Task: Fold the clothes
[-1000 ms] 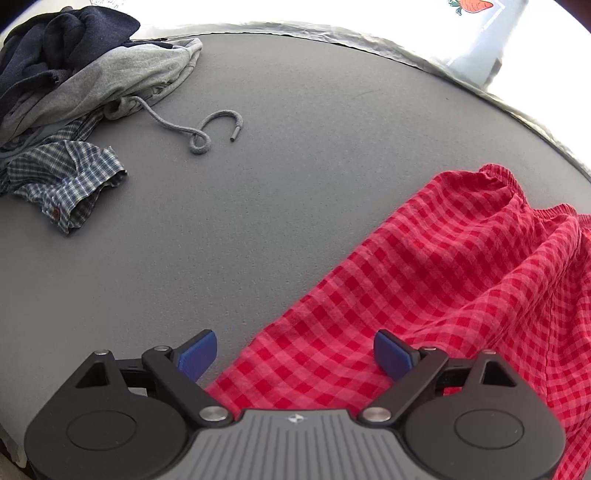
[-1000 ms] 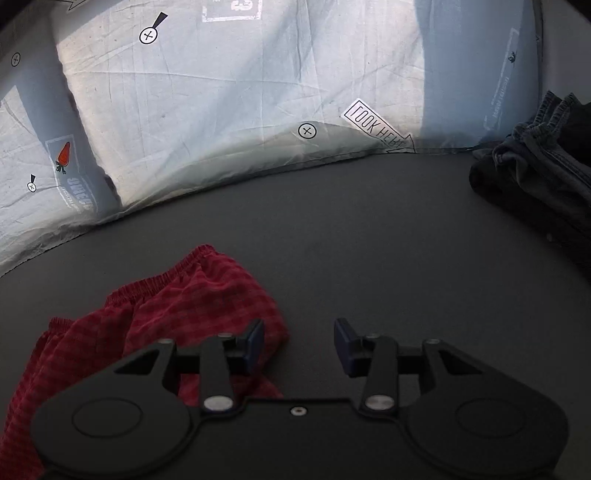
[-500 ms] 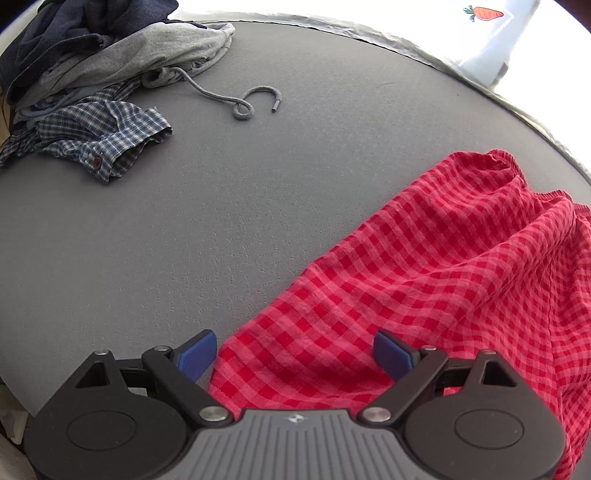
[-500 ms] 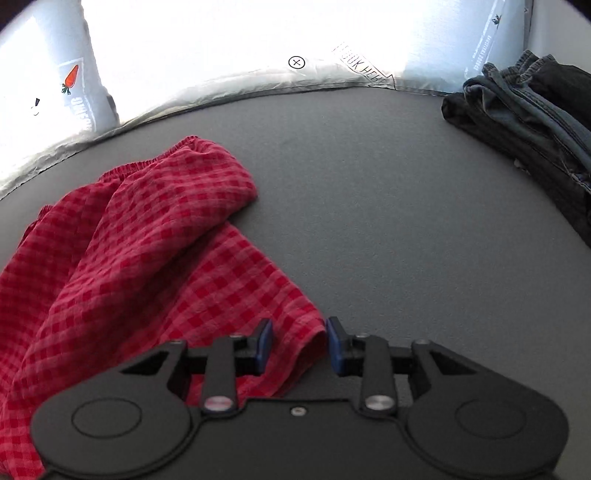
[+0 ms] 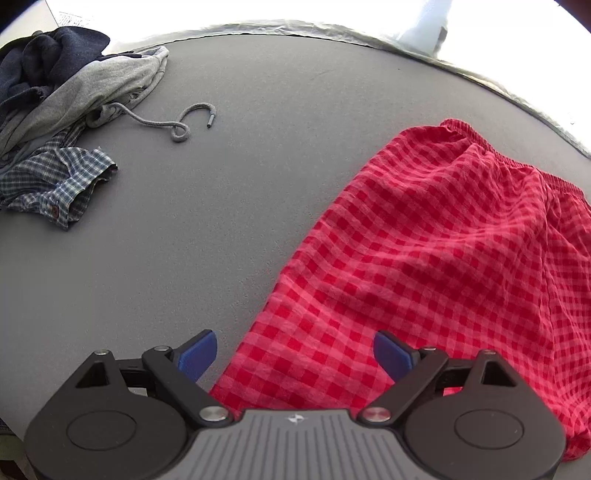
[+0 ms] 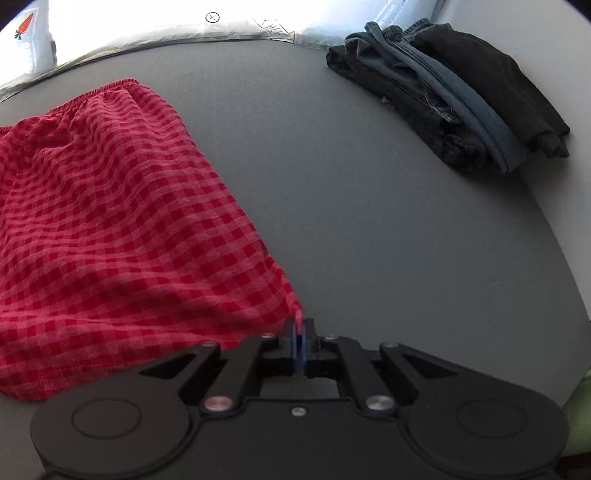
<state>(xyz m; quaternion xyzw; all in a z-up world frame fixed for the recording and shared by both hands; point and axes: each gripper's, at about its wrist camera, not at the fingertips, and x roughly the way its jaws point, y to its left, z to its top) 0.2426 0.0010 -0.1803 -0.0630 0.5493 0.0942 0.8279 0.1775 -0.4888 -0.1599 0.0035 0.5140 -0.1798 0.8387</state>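
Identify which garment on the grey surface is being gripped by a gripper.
The red checked shorts: the right gripper is shut on one corner. The grey hoodie, plaid shirt and folded dark jeans lie untouched.

Grey felt-like table surface, matte, fine-grained, with a curved far edge. A pale crinkled sheet runs beyond that edge, printed with small marks. Lying directly on the grey: red checked shorts, elastic waistband toward the far edge, cloth rumpled. At far left, a loose heap of a navy garment, a grey hooded top and a blue plaid shirt; the top's drawcord trails out curled onto bare surface. At far right, a stack of dark folded garments, denim among them, well apart from the shorts.
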